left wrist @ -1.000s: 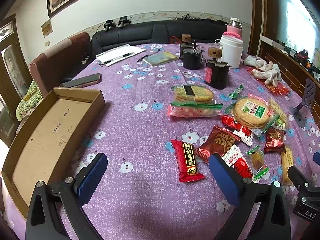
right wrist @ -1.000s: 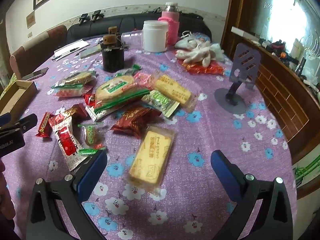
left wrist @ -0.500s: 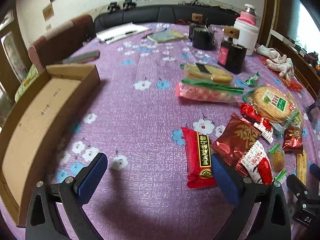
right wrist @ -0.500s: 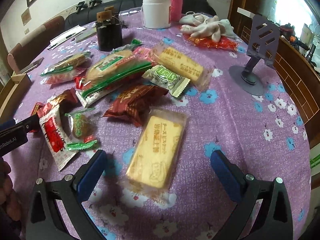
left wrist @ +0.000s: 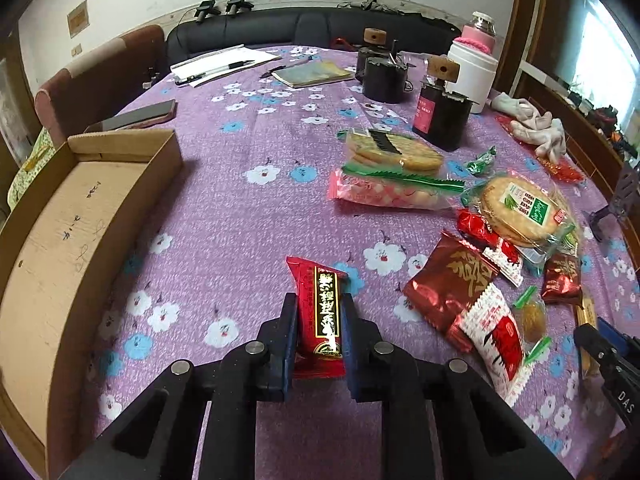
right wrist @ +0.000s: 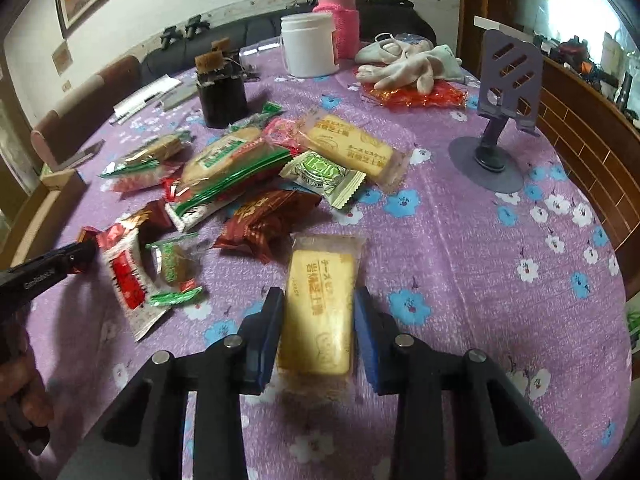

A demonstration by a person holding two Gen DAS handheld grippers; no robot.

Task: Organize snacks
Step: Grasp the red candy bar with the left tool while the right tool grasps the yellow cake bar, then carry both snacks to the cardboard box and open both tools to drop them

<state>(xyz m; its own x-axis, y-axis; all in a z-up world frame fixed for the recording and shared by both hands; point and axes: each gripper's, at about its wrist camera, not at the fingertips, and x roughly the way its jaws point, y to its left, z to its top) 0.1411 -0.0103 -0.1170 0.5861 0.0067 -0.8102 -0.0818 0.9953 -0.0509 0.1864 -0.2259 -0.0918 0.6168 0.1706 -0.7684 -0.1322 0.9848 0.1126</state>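
Note:
My left gripper (left wrist: 318, 312) is shut on a red snack bar with a black and gold label (left wrist: 322, 316), which lies on the purple flowered tablecloth. An open cardboard box (left wrist: 60, 248) lies to its left. My right gripper (right wrist: 318, 308) has closed around a yellow biscuit pack (right wrist: 320, 304) on the cloth, its pads touching both long sides. A pile of snack packets (right wrist: 224, 184) lies left of and beyond it, and shows at right in the left wrist view (left wrist: 480, 264).
Dark jars (left wrist: 440, 116), a white tub (right wrist: 308, 46) and a pink flask (right wrist: 336, 12) stand at the back. White gloves (right wrist: 404, 64) and a purple phone stand (right wrist: 500, 120) are at right. Papers, a notebook and a phone (left wrist: 140, 114) lie far back.
Both grippers moved down and forward and closed from wide open. The left now clamps the red snack bar, the right the yellow biscuit pack.

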